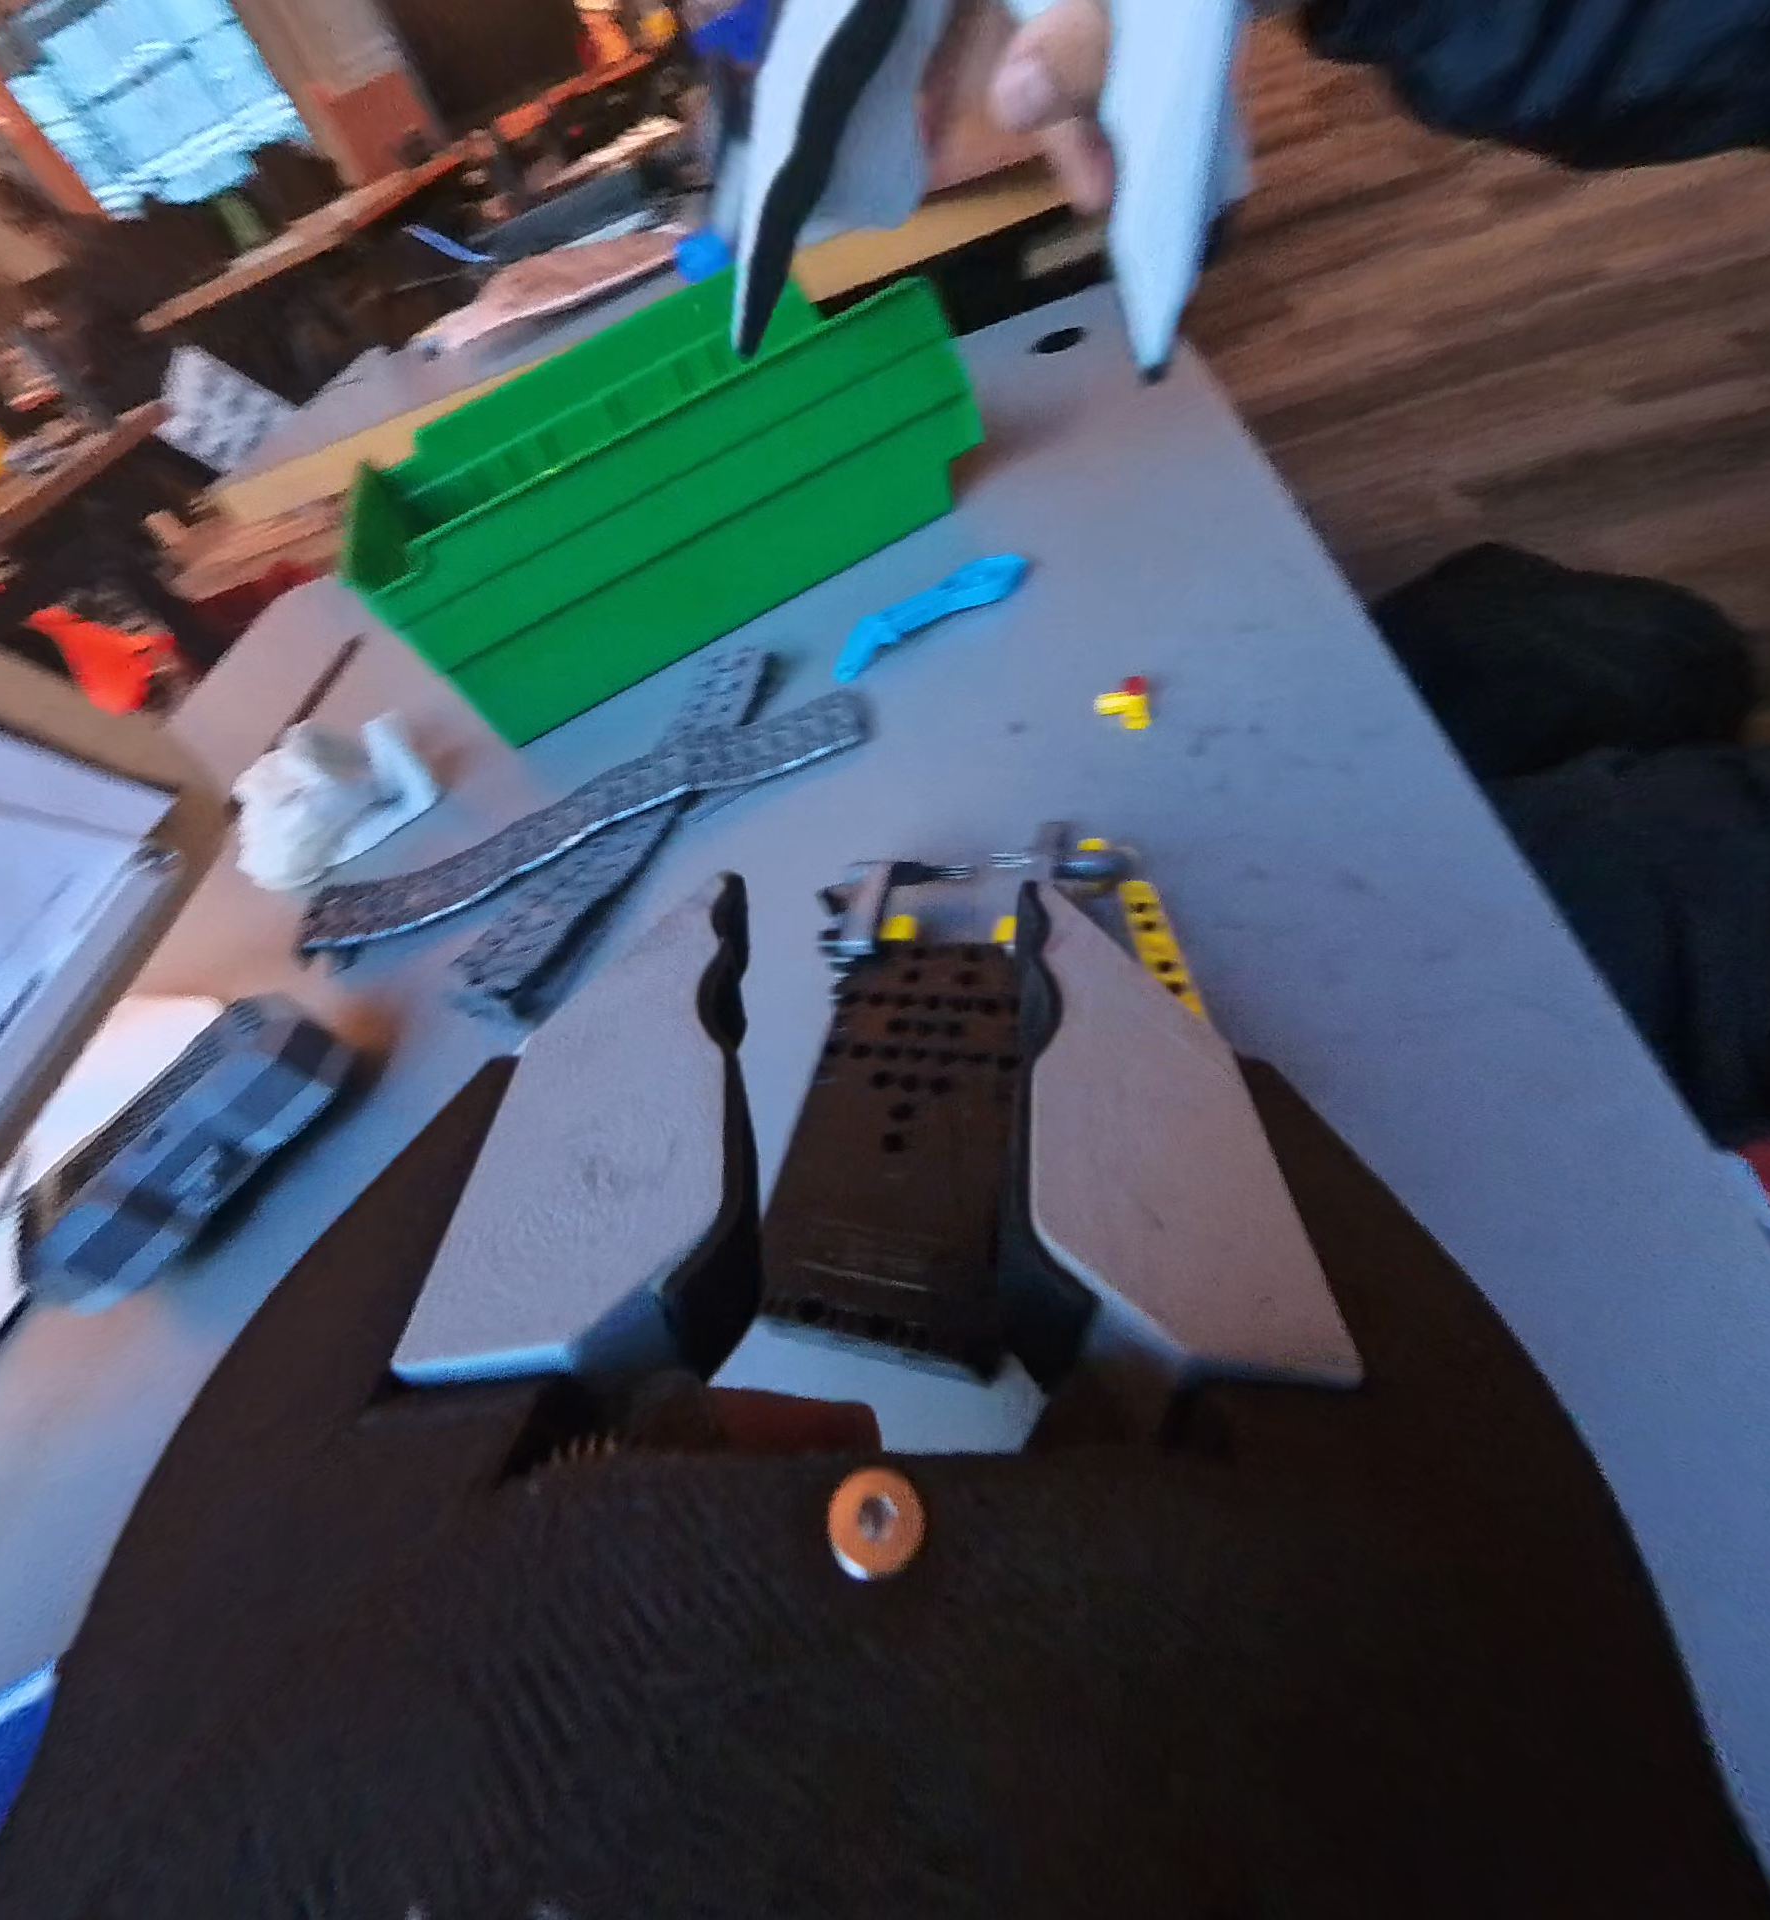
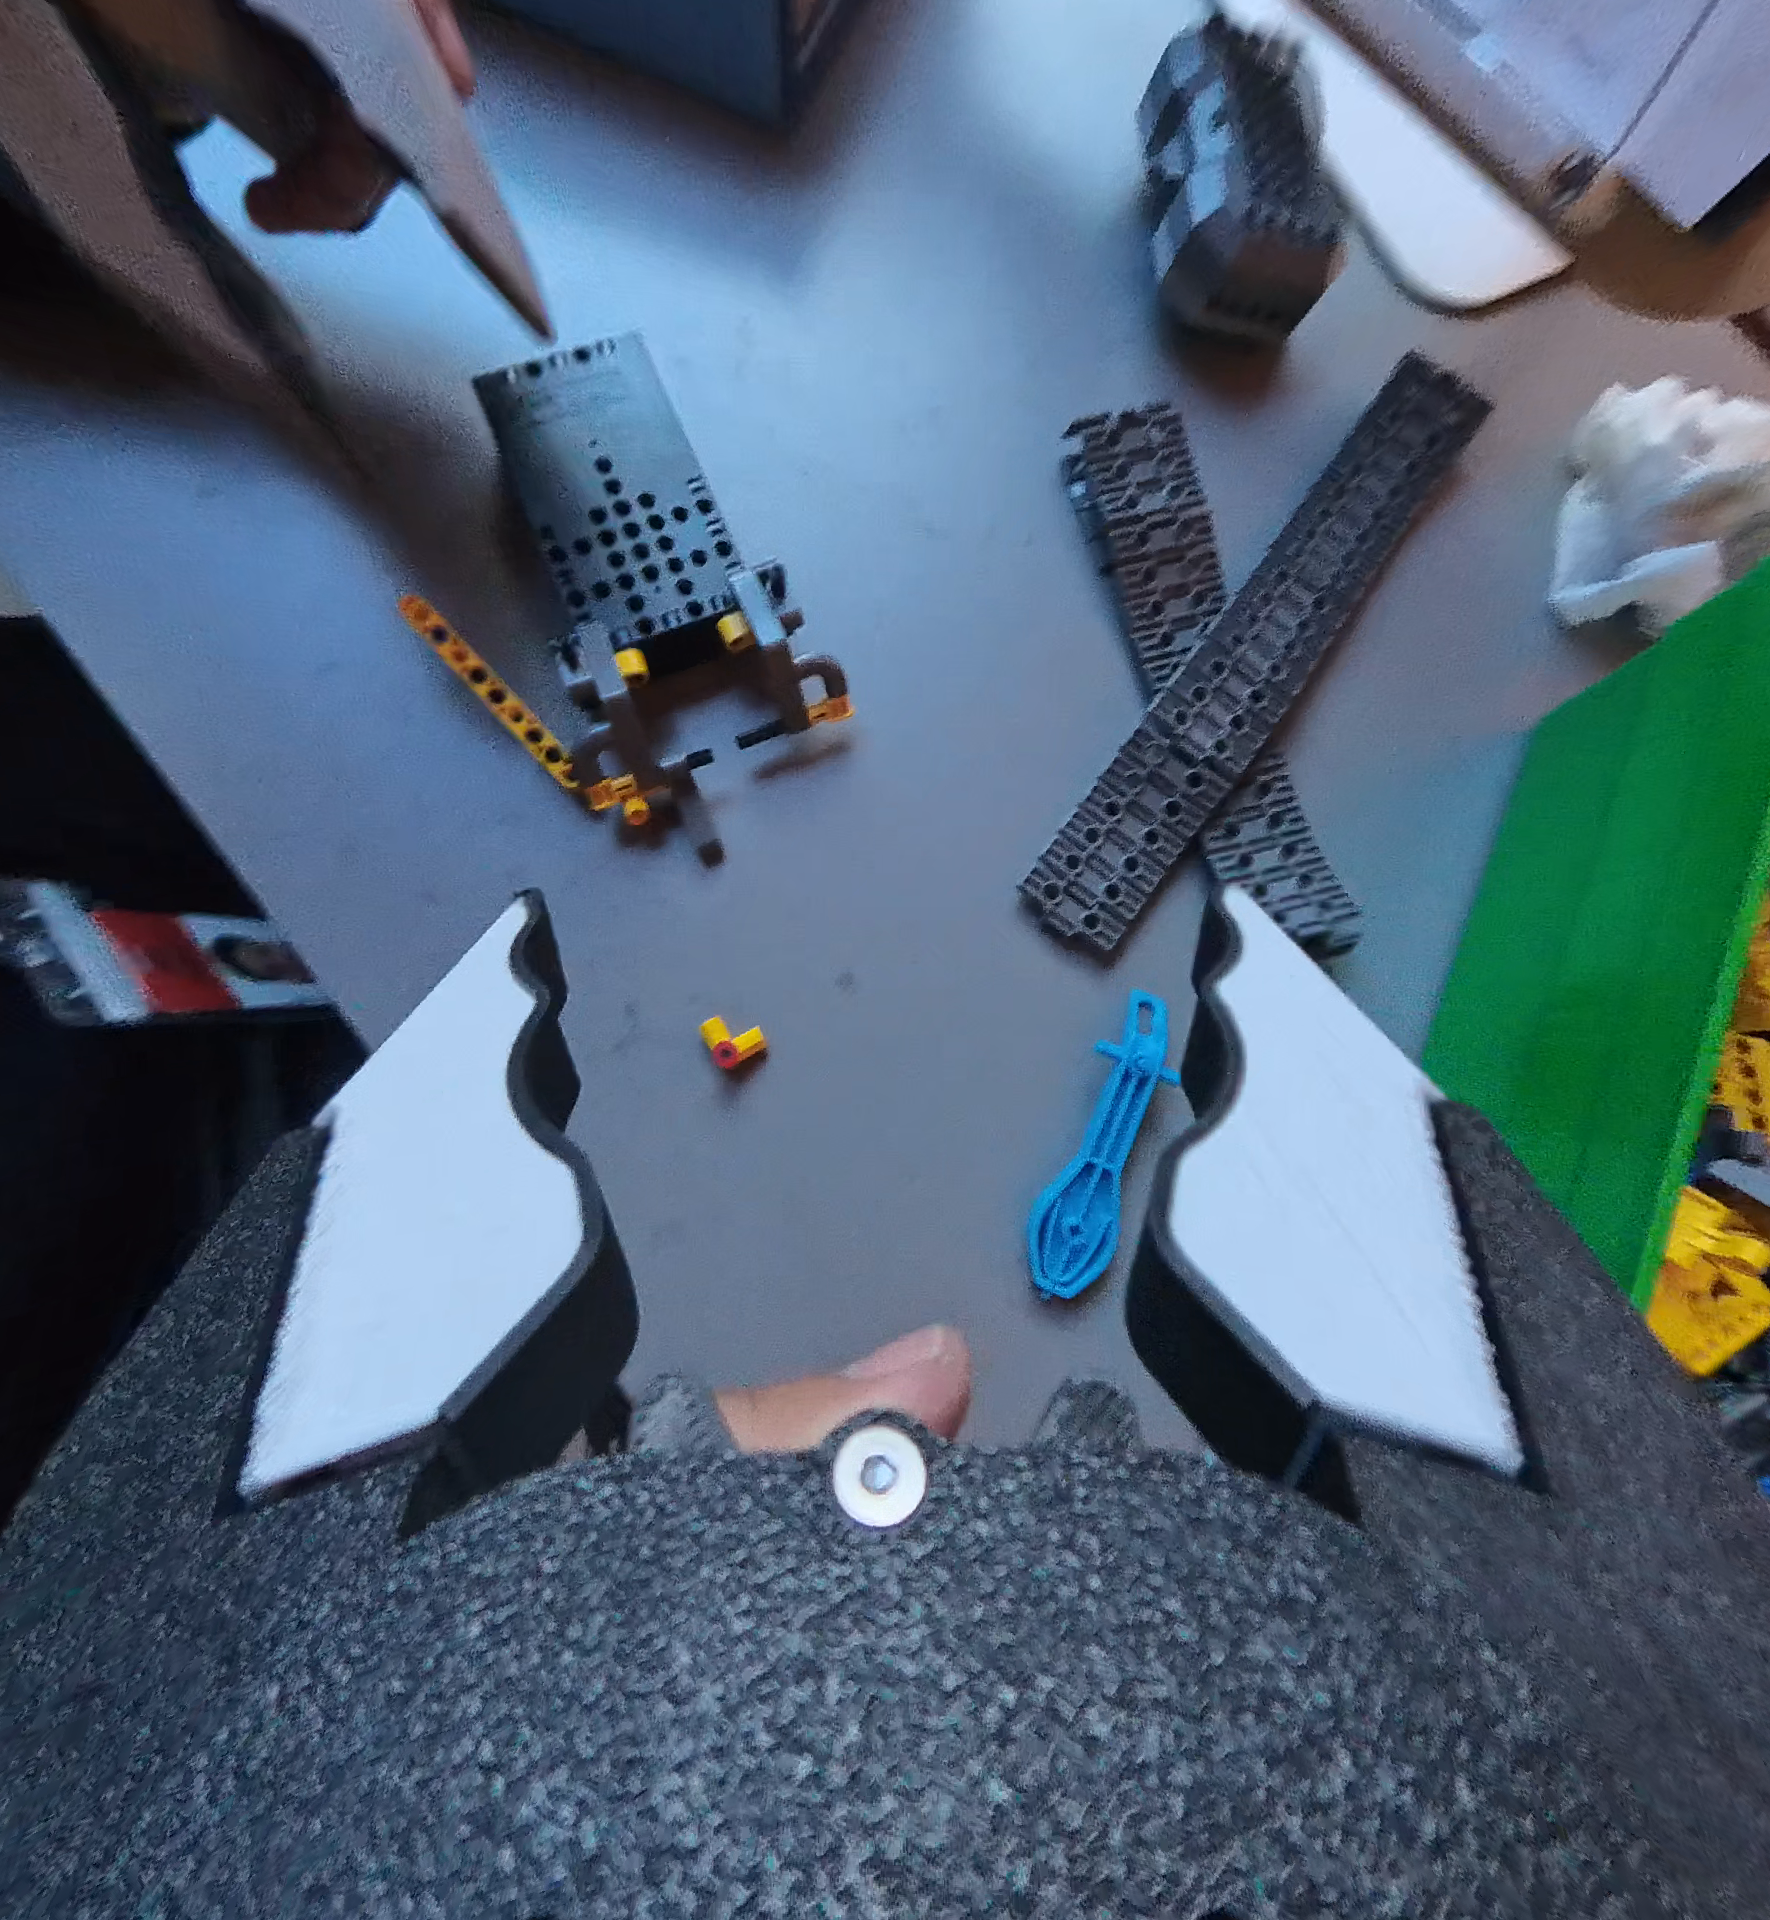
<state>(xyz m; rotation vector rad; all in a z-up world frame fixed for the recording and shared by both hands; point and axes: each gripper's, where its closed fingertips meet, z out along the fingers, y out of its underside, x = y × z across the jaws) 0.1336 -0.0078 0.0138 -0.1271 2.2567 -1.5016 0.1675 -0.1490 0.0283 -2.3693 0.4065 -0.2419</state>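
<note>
My left gripper (image 1: pixel 881 904) is open, low over the grey table (image 1: pixel 1276 1039). A dark perforated block (image 1: pixel 912 1122) lies between its fingers, with a gap on the left side. In the right wrist view the block (image 2: pixel 621 499) lies flat with a grey and yellow frame (image 2: pixel 704 686) at its end and a yellow beam (image 2: pixel 486 686) beside it; a left finger (image 2: pixel 465 187) hangs just over it. My right gripper (image 2: pixel 876 904) is wide open and empty above a small yellow and red piece (image 2: pixel 733 1044) and a blue piece (image 2: pixel 1099 1164). It also shows in the left wrist view (image 1: pixel 954 353).
A green bin (image 1: pixel 673 520) stands at the far side and holds yellow parts (image 2: pixel 1754 1143). Two dark tracks (image 2: pixel 1234 665) lie crossed beside it. A white crumpled cloth (image 1: pixel 320 790), a grey boxy part (image 1: pixel 195 1132) and a cardboard box (image 1: pixel 29 883) lie to the left. The table edge (image 1: pixel 1400 665) runs along the right. From my right tips it is roughly 12 centimeters to the blue piece (image 2: pixel 1099 1164); from my left, 25 centimeters.
</note>
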